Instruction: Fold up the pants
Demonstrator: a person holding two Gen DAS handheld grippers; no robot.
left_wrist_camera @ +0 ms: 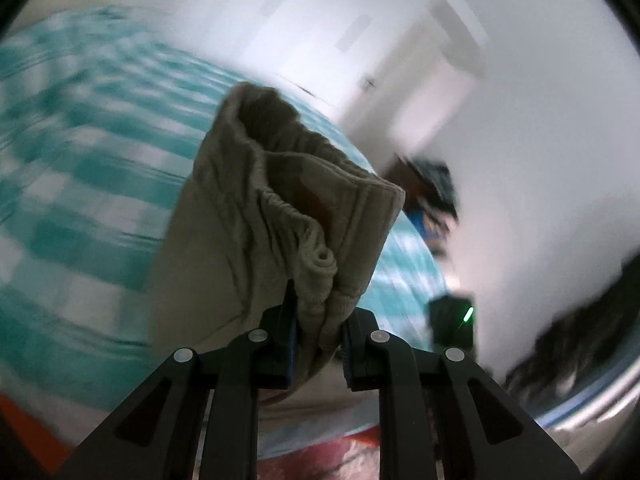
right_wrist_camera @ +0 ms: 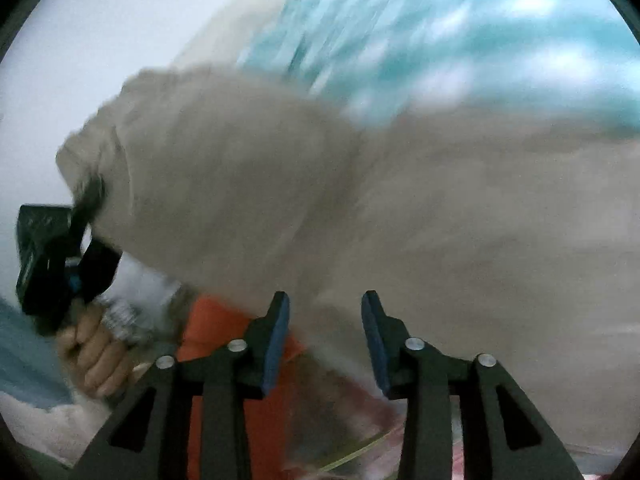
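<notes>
Beige pants [left_wrist_camera: 260, 200] hang by their gathered elastic waistband from my left gripper [left_wrist_camera: 320, 312], which is shut on a bunched fold of that band. The cloth drapes down over a bed with a teal and white checked sheet [left_wrist_camera: 80, 140]. In the right wrist view the pants [right_wrist_camera: 360, 200] spread wide and blurred across the middle. The left gripper [right_wrist_camera: 86, 196] clamps their upper left corner, with a hand [right_wrist_camera: 92, 356] on its handle. My right gripper [right_wrist_camera: 325, 308] stands open below the cloth, nothing pressed between its blue pads [right_wrist_camera: 276, 340].
White walls and a door [left_wrist_camera: 420, 80] lie beyond the bed. A dark device with a green light [left_wrist_camera: 452, 320] sits low on the right, and a blurred dark shape [left_wrist_camera: 580, 320] beside it. Orange cloth [right_wrist_camera: 224, 328] shows under the right gripper.
</notes>
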